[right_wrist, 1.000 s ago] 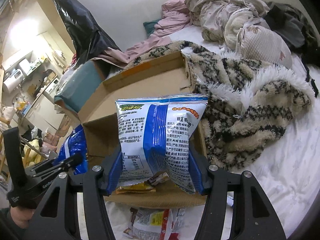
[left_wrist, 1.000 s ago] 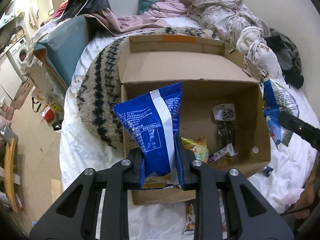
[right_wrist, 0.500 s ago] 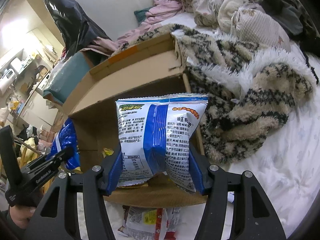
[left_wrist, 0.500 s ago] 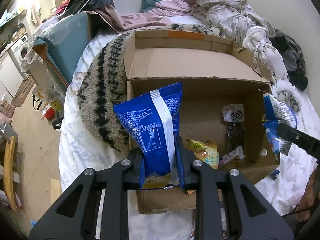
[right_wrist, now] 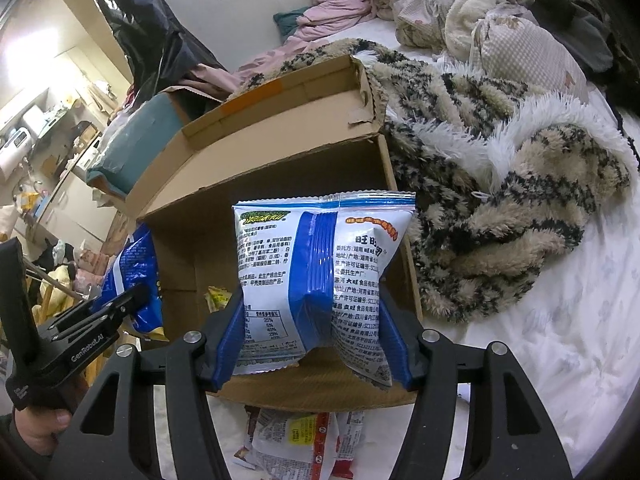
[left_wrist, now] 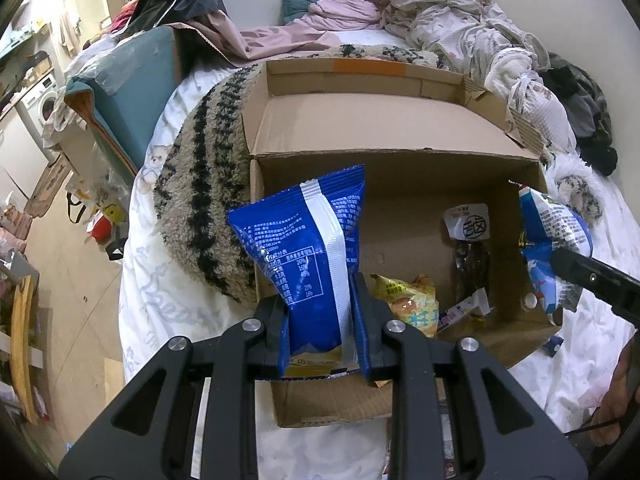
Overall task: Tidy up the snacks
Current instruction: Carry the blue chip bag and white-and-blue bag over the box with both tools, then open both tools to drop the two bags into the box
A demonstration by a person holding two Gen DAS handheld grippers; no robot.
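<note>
My left gripper [left_wrist: 320, 320] is shut on a dark blue snack bag [left_wrist: 308, 256], held upright over the near left corner of an open cardboard box [left_wrist: 400, 184]. My right gripper [right_wrist: 312, 340] is shut on a white and blue snack bag [right_wrist: 320, 276], held over the box's near right edge [right_wrist: 320, 384]. The white and blue bag also shows at the right in the left wrist view [left_wrist: 552, 248]. Inside the box lie a yellow snack packet [left_wrist: 408, 300], a dark packet with a white label [left_wrist: 468, 240] and a small sachet [left_wrist: 464, 310].
The box sits on a white bed sheet [right_wrist: 560, 320] beside a furry striped blanket [right_wrist: 500, 200]. A white and red snack packet [right_wrist: 296, 440] lies on the sheet in front of the box. Crumpled clothes [left_wrist: 440, 12] pile at the bed's far end. A teal box [left_wrist: 128, 88] stands left.
Both grippers have moved forward, closer over the box, each still holding its bag. The box looms larger in both views.
</note>
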